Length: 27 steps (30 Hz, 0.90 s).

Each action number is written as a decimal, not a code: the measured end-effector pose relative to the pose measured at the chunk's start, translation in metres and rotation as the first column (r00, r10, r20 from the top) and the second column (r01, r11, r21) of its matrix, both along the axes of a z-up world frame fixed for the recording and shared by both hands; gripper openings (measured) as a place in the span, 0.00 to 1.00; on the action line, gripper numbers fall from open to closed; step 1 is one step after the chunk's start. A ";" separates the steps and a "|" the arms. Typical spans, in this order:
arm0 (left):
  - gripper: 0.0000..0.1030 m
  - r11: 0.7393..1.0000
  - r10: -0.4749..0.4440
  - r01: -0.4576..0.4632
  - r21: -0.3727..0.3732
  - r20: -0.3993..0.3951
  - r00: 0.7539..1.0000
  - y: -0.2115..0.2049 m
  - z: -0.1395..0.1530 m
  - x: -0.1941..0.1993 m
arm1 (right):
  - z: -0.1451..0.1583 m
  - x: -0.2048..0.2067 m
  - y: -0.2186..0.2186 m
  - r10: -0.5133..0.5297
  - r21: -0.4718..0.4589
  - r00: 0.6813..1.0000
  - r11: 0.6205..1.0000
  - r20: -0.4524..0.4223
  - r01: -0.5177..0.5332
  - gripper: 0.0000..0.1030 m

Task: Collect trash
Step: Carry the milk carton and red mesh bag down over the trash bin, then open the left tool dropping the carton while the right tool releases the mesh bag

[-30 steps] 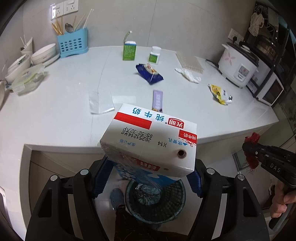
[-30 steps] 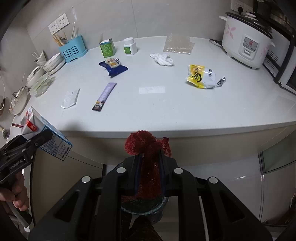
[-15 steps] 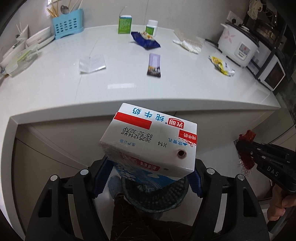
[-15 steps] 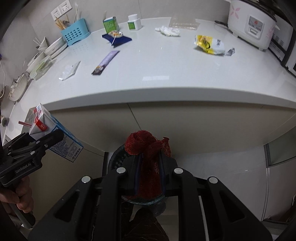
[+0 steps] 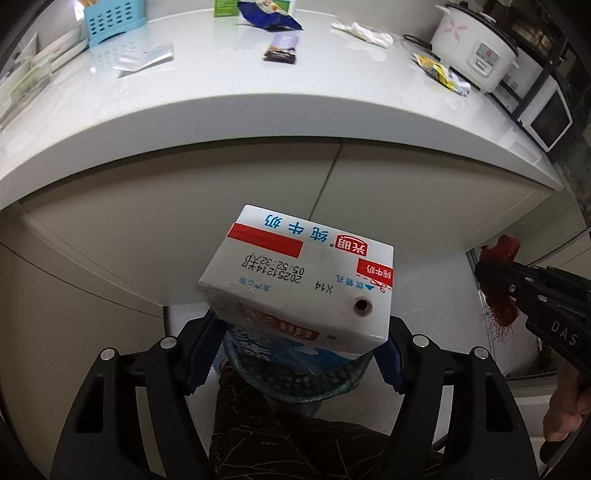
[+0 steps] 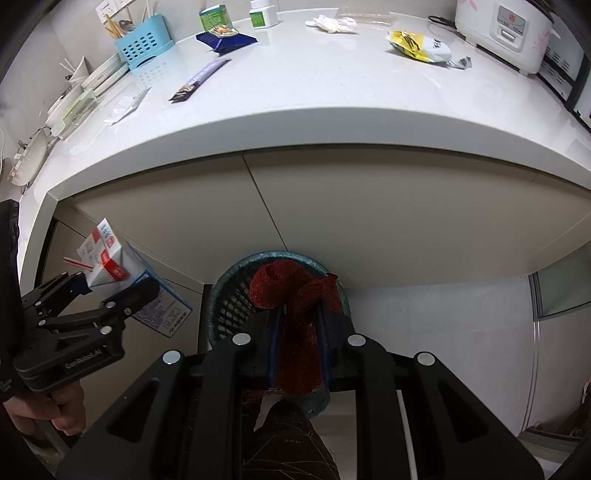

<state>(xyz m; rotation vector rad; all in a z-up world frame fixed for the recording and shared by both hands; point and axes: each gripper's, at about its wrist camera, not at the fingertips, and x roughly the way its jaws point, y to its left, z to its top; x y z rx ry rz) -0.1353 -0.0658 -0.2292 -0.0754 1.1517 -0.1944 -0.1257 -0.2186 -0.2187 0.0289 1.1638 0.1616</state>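
Now both grippers are dropping from counter height toward the bin (image 6: pixel 229 295) on the floor: a second ago the counter (image 5: pixel 221 122) filled each view, and it is now sliding up and away while the cabinet front takes the middle. The left gripper (image 5: pixel 291 354) is still clamping the milk carton (image 5: pixel 295 280) between its blue pads, top end forward, and the carton is hanging right above the bin's rim. The right gripper (image 6: pixel 297 354) is still pinching the red mesh bag (image 6: pixel 295 295), also over the bin's mouth. Nothing has been let go yet. By my judgement the carry is nearly done and the release comes next. Several pieces are still lying on the counter: a blue snack bag (image 6: pixel 225 38), a purple wrapper (image 6: pixel 199 79), a yellow packet (image 6: pixel 417 46), a crumpled tissue (image 6: pixel 330 23).
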 end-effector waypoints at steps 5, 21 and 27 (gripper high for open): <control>0.68 1.000 -0.019 0.019 -0.016 -0.017 1.000 -0.015 -0.007 0.003 | -0.001 0.000 -0.005 0.003 -0.009 1.000 1.000 0.005 -0.003 0.16; 0.70 0.999 -0.043 0.042 -0.015 -0.044 0.998 -0.039 -0.027 0.013 | -0.008 0.007 -0.023 -0.013 -0.011 1.000 1.000 -0.001 0.013 0.16; 0.78 0.998 -0.055 0.054 -0.014 -0.025 0.998 -0.044 -0.026 0.017 | -0.009 0.009 -0.026 -0.017 0.002 1.000 1.000 -0.004 0.017 0.16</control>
